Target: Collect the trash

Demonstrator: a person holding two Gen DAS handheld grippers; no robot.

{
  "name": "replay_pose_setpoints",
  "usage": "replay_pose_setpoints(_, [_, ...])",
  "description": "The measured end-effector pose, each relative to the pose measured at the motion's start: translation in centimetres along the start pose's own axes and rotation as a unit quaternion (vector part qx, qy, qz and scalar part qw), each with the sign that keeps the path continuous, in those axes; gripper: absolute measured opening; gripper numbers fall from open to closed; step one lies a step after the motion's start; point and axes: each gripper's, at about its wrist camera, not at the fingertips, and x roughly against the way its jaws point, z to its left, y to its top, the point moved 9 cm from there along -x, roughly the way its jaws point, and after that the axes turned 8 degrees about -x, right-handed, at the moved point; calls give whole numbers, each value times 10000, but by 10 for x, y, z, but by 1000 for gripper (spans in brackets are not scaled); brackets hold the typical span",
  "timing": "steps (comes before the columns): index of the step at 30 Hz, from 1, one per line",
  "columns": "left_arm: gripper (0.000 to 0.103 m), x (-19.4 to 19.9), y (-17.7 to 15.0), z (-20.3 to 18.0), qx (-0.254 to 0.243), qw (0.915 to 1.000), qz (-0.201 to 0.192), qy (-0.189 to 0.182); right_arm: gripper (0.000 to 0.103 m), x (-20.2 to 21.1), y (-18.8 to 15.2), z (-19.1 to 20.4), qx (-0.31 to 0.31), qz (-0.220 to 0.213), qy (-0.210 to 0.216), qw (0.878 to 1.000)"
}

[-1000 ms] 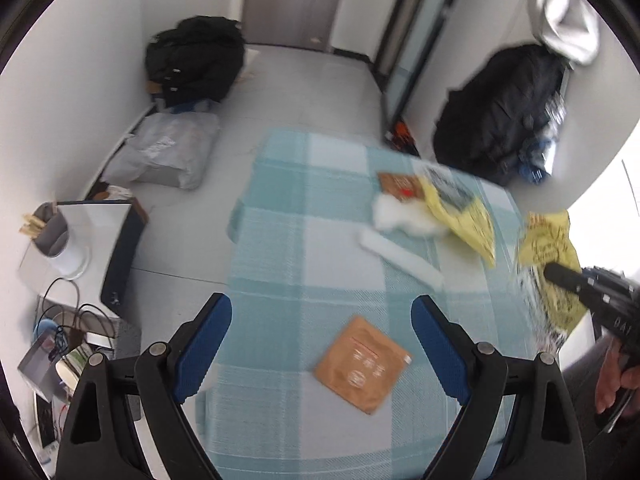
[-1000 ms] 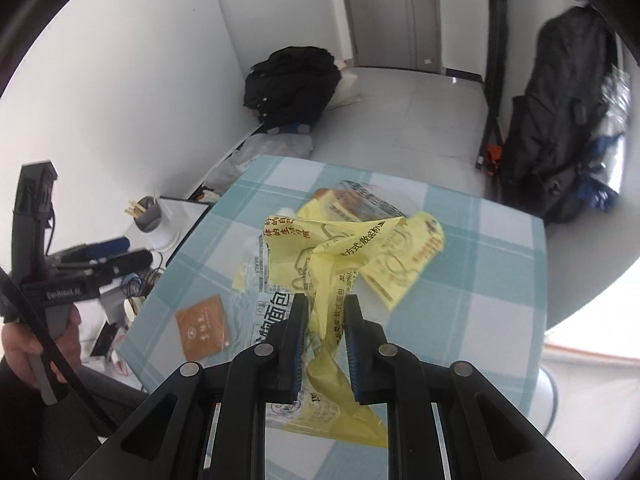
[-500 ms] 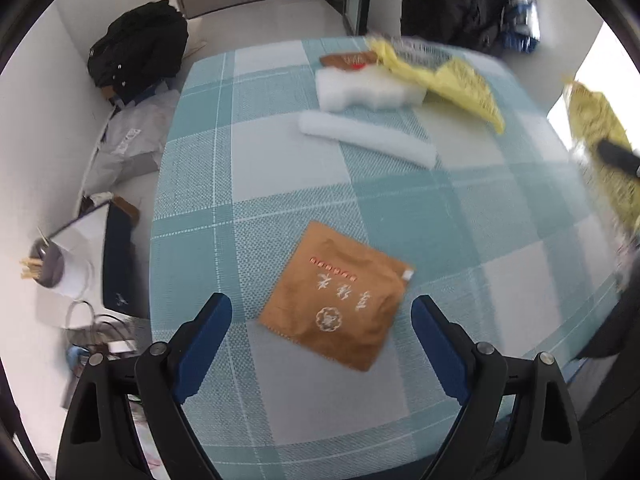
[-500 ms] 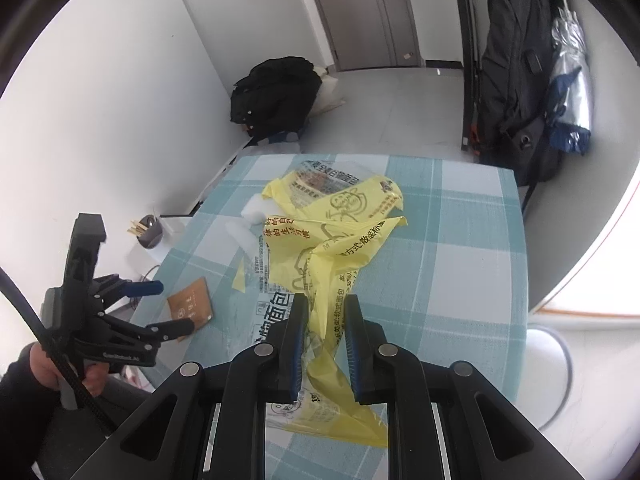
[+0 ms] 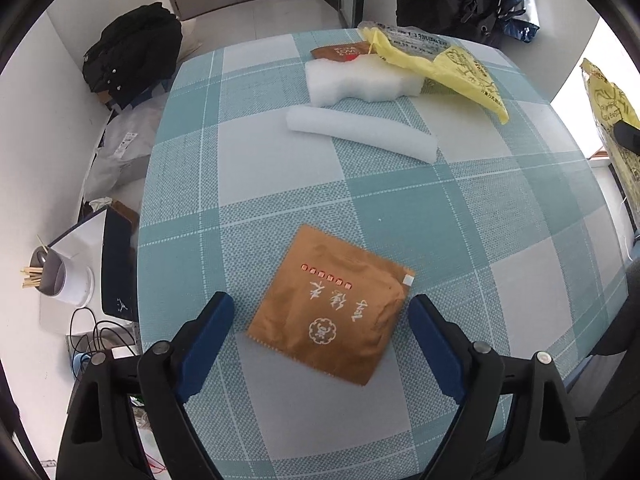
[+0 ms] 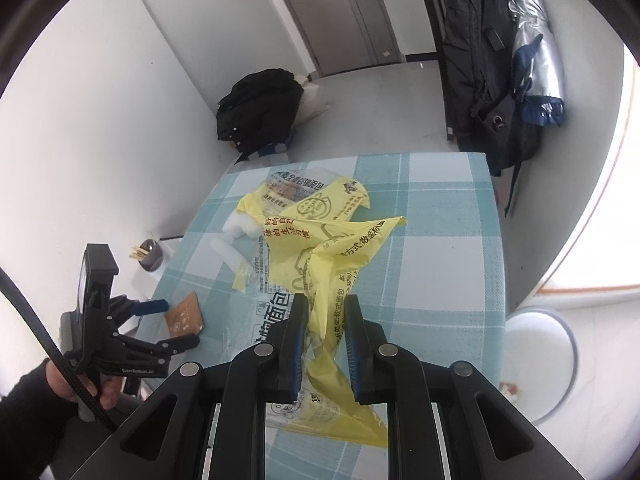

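Left gripper (image 5: 320, 312) spread wide, straddling the brown sachet (image 5: 334, 308) that lies flat on the checked tablecloth (image 5: 500, 216) near its front edge; nothing pinched yet. Right gripper (image 6: 324, 340) pressed together on a yellow plastic bag (image 6: 320, 264), which hangs over the table; looks like it serves as the trash bag, though its mouth isn't visibly open.

Risks from here:
- sachet is thin and flat; fingers closing from the sides may skate over it or just shove it along the cloth; pads need to be right down on the surface
- it sits close to the table edge; a push could slide it off onto the floor
- pads could bunch the cloth and drag it
- bag is pinched through a bunched fold, limp; may slip, or stay shut when the sachet arrives
- second yellow wrapper (image 5: 448, 68), white foam block (image 5: 360, 80), foam strip (image 5: 360, 136) and a red-brown packet (image 5: 340, 52) lie at the far side, wrapper overlapping the block; grabbing one may drag the rest
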Motion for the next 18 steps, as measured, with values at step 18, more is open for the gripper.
replay_pose_setpoints(18, [51, 4, 6, -13, -218, 9995, 129, -193, 17, 19, 2, -6, -158, -182, 68, 9997])
